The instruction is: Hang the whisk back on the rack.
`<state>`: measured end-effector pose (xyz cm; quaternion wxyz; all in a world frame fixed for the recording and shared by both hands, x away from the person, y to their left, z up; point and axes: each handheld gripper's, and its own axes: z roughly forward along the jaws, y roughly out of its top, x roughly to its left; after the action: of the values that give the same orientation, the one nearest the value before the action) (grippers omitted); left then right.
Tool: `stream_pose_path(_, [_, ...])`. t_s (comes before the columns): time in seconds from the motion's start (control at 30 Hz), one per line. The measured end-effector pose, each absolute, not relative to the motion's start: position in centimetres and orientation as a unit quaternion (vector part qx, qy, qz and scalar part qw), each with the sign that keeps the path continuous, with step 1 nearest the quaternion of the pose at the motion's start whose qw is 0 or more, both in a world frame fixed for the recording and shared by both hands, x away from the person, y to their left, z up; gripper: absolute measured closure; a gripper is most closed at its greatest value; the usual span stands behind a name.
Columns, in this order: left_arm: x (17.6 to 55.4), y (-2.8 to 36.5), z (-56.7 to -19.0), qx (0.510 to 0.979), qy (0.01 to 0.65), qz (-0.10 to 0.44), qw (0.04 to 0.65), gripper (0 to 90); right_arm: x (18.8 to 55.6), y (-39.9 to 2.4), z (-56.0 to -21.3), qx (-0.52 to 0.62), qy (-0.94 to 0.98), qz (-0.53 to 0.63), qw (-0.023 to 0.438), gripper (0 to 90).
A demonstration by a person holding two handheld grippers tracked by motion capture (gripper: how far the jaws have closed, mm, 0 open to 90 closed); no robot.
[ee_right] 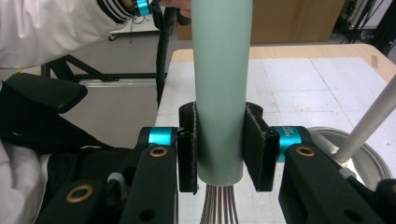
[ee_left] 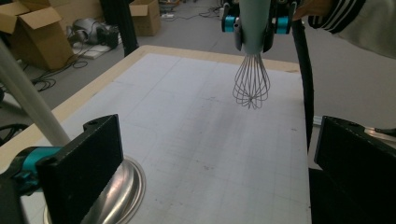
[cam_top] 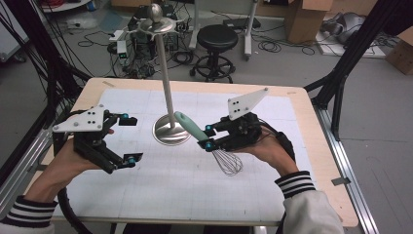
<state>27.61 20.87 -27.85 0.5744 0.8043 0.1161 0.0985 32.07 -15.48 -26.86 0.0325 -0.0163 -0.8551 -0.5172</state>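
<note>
So the right gripper (cam_top: 210, 137) has its jaws clamped on the whisk (cam_top: 207, 141), pinching the mint-green handle right where the wires come out. In the right gripper view you can see both pads squeezed flat against the handle (ee_right: 219, 84) from either side, wires dropping out below. The whisk hangs off the table at a tilt, handle end pointing up and toward the stand, wire loops (cam_top: 227, 162) down toward the person's side, just above the white mat (cam_top: 292, 122).

The left gripper (cam_top: 129, 139) is wide open with nothing between the jaws, held up off the table and well apart from the whisk. From its own camera the whisk (ee_left: 252, 70) sits straight ahead across the mat.

Count: one whisk, one metal stand (cam_top: 165, 83) with a round base (cam_top: 168, 135) and a ball on top, two grippers. The base sits between the two grippers, closer to the whisk handle.
</note>
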Motion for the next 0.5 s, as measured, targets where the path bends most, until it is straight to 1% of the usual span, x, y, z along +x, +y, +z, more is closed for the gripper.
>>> stream_pose_path(0.5, [28.8, 17.8, -25.4, 0.818, 0.059, 0.07, 0.568, 1.8, 31.8, -15.0, -26.8, 0.005, -0.848, -0.529, 0.039, 69.2])
